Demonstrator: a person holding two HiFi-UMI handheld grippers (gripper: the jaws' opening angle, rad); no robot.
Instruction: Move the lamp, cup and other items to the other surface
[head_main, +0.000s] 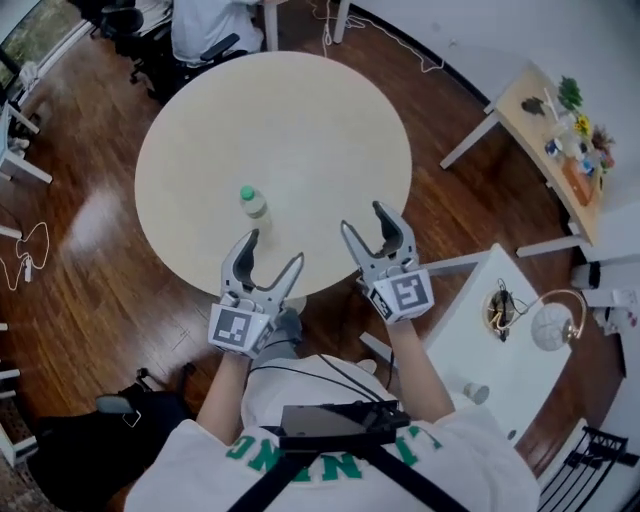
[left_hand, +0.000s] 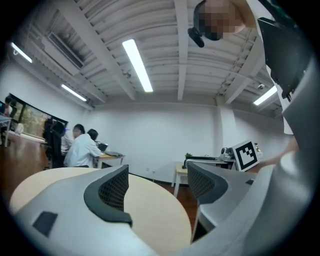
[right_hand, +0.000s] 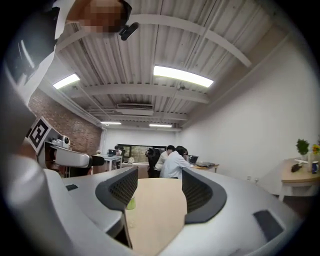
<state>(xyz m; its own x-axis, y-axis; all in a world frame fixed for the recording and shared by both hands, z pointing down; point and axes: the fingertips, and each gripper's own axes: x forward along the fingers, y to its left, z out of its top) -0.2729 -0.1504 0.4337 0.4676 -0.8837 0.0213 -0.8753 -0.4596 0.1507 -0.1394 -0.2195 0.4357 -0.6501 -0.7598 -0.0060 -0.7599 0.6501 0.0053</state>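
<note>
A clear bottle with a green cap (head_main: 253, 200) stands on the round beige table (head_main: 300, 110), just beyond my left gripper (head_main: 274, 247). That gripper is open and empty, over the table's near edge. My right gripper (head_main: 362, 217) is also open and empty, over the near right rim. A white globe lamp (head_main: 553, 324), a small white cup (head_main: 478, 393) and a dark cabled item (head_main: 497, 309) rest on the white side table (head_main: 470, 330) to my right. In the left gripper view the jaws of that gripper (left_hand: 157, 187) frame bare tabletop. The right gripper (right_hand: 159, 192) sees the bottle (right_hand: 131, 202) past its left jaw.
A wooden desk (head_main: 530, 105) with plants and small objects stands at the far right. A seated person in white (head_main: 205, 25) and office chairs are beyond the round table. A dark bag (head_main: 100, 430) lies on the wood floor at my left.
</note>
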